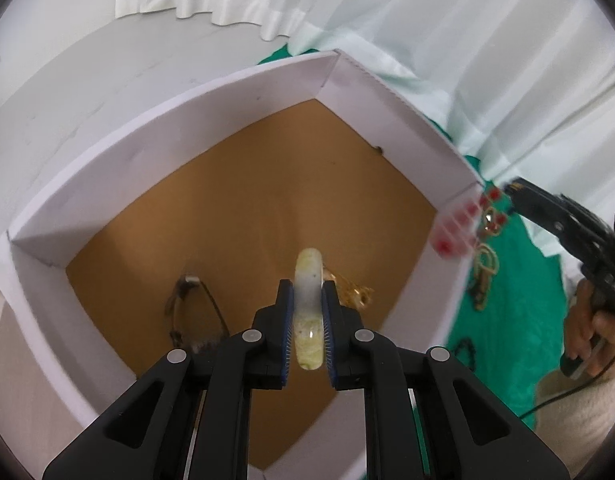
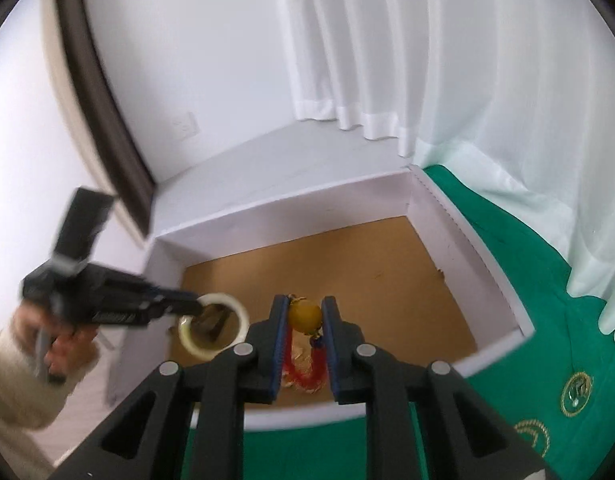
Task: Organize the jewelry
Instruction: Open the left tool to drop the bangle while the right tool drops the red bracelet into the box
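a home room: white curtains (image 2: 347, 60), wall socket (image 2: 184, 125).

Left gripper (image 1: 307, 304): matte black plastic linkage arms carrying round silver-grey rivets, fingers lined with blue ribbed pads (image 1: 290, 320). Right gripper (image 2: 303, 322) is showing the same black build, rivets and blue pads; in the left wrist view its body is showing white lettering, too blurred to read, and a thin black cable (image 1: 555, 402) trailing below. Both hands (image 2: 69, 346) are emerging from cream knit sleeves (image 2: 11, 384).
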`<action>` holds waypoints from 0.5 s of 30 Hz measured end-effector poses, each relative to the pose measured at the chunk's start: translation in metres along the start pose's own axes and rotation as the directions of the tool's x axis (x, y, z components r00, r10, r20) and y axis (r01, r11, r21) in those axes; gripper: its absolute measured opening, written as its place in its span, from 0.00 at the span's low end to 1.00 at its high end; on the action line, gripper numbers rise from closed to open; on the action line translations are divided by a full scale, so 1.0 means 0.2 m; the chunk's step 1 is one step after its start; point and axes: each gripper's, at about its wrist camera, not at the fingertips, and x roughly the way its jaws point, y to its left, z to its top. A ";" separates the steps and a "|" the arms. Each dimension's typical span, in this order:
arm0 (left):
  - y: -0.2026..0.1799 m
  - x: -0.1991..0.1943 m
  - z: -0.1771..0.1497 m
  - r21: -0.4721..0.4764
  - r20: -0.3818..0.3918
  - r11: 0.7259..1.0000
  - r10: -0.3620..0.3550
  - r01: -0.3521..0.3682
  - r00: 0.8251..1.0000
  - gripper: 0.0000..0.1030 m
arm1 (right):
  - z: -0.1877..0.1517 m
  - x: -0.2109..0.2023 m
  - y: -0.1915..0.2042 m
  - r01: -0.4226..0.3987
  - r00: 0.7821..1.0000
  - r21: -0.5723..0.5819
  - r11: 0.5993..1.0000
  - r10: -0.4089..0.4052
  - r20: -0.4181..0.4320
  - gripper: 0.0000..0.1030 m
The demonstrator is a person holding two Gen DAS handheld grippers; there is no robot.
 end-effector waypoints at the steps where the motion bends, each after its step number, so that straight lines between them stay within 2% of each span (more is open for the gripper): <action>1: 0.01 0.02 0.01 -0.003 -0.004 1.000 0.009 -0.009 1.000 0.12 | 0.02 0.08 -0.01 0.025 1.000 0.006 1.000 -0.025 -0.016 0.17; 4: 0.02 0.12 0.04 -0.013 -0.019 0.999 0.042 -0.042 0.999 0.12 | 0.02 0.28 -0.07 0.068 0.996 0.032 0.997 -0.066 -0.066 0.17; 7: 0.03 0.21 0.06 -0.011 -0.030 0.996 0.086 -0.086 0.996 0.12 | -0.06 0.45 -0.11 0.117 0.988 0.067 0.991 -0.110 -0.104 0.17; 9: 0.02 0.25 0.06 0.004 -0.033 0.993 0.115 -0.115 0.993 0.12 | -0.09 0.51 -0.12 0.135 0.985 0.093 0.987 -0.124 -0.118 0.18; 11: 0.03 0.27 0.06 0.019 -0.021 0.989 0.149 -0.149 0.989 0.13 | -0.10 0.52 -0.13 0.144 0.985 0.138 0.980 -0.129 -0.113 0.25; 12: 0.03 0.26 0.07 0.018 -0.014 0.987 0.159 -0.158 0.987 0.14 | -0.10 0.50 -0.14 0.140 0.987 0.157 0.978 -0.126 -0.097 0.34; 14: 0.04 0.24 0.08 0.014 0.007 0.987 0.158 -0.159 0.987 0.23 | -0.12 0.38 -0.16 0.137 0.990 0.196 0.971 -0.132 -0.038 0.36; 15: 0.04 0.23 0.08 0.012 0.013 0.988 0.153 -0.153 0.988 0.33 | -0.12 0.32 -0.17 0.139 0.990 0.207 0.968 -0.139 -0.016 0.36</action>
